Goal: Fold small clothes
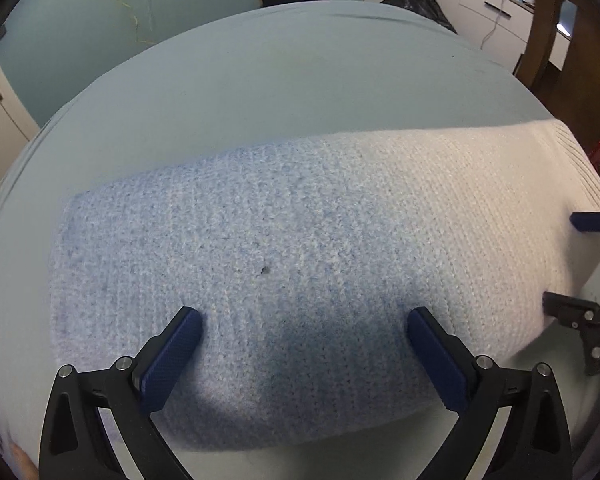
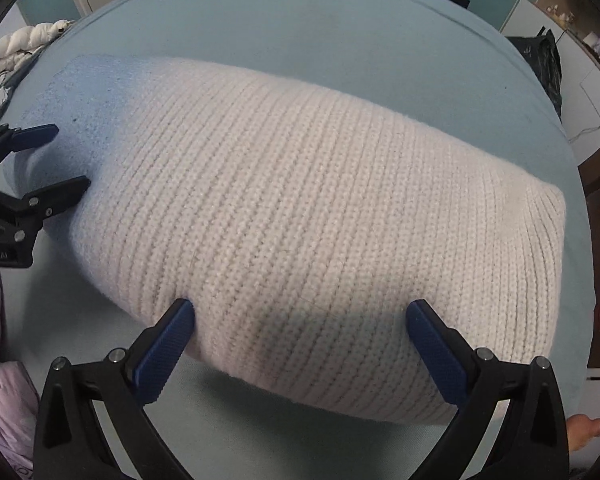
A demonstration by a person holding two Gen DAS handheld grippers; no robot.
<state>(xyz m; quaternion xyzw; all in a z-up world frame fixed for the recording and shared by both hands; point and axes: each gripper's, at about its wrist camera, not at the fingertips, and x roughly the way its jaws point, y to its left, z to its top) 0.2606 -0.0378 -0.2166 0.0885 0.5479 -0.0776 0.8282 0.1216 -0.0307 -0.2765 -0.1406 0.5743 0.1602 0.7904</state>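
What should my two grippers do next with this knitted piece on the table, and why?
Probably lower both and pinch the near edge of the knit piece, ready to fold it away from you. Both the left gripper and right gripper are open and hold nothing, and the piece lies flat on the light blue tablecloth, its near edge running between each pair of fingers.

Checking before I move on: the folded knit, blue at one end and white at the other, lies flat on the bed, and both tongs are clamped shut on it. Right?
Not quite. The folded knit does lie flat on the bed, blue end to white end, but both tongs are open, not clamped: the left wrist view shows the left tongs spread wide above it, and the right wrist view shows the right tongs the same.
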